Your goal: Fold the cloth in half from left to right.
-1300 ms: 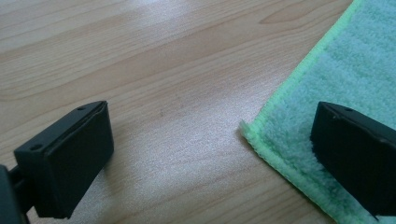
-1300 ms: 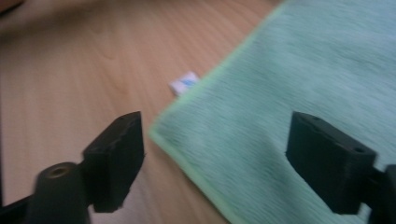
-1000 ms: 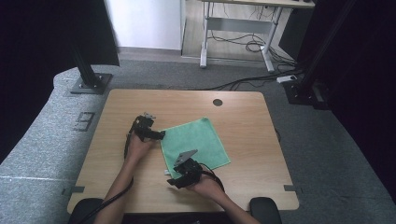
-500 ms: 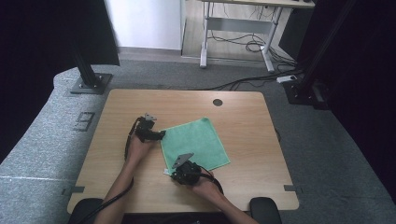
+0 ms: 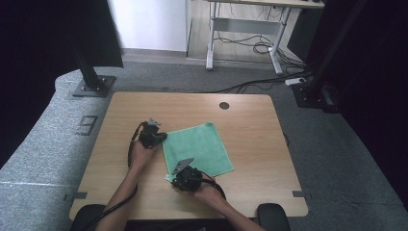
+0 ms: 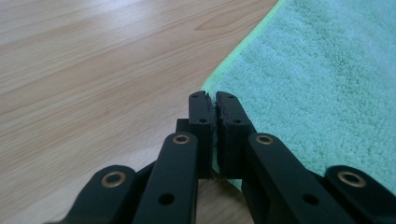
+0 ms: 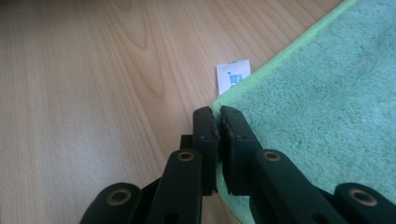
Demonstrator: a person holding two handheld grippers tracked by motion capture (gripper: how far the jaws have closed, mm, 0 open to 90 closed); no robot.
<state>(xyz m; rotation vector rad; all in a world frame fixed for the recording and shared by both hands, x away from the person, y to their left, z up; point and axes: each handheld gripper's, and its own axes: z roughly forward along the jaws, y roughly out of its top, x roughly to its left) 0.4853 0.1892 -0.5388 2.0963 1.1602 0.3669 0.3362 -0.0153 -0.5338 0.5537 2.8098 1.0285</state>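
Observation:
A green terry cloth [image 5: 199, 147] lies flat on the wooden table [image 5: 250, 120]. My left gripper [image 5: 162, 138] sits at the cloth's far-left corner. In the left gripper view its jaws [image 6: 213, 100] are shut, with the cloth's edge [image 6: 317, 84] pinched between them. My right gripper [image 5: 171, 175] rests at the near-left corner. In the right gripper view that gripper [image 7: 217, 116] is shut on the cloth [image 7: 327, 93] at the corner, right beside a small white label [image 7: 233, 77] that sticks out from under the hem.
A round cable hole [image 5: 224, 105] is in the table's far side. Bare wood surrounds the cloth on all sides. Grey carpet, black stand bases [image 5: 91, 85] and a white desk frame [image 5: 245, 29] lie beyond the table.
My right gripper has slid a little to the left, onto the cloth's near-left corner. The left gripper has stayed at the far-left corner.

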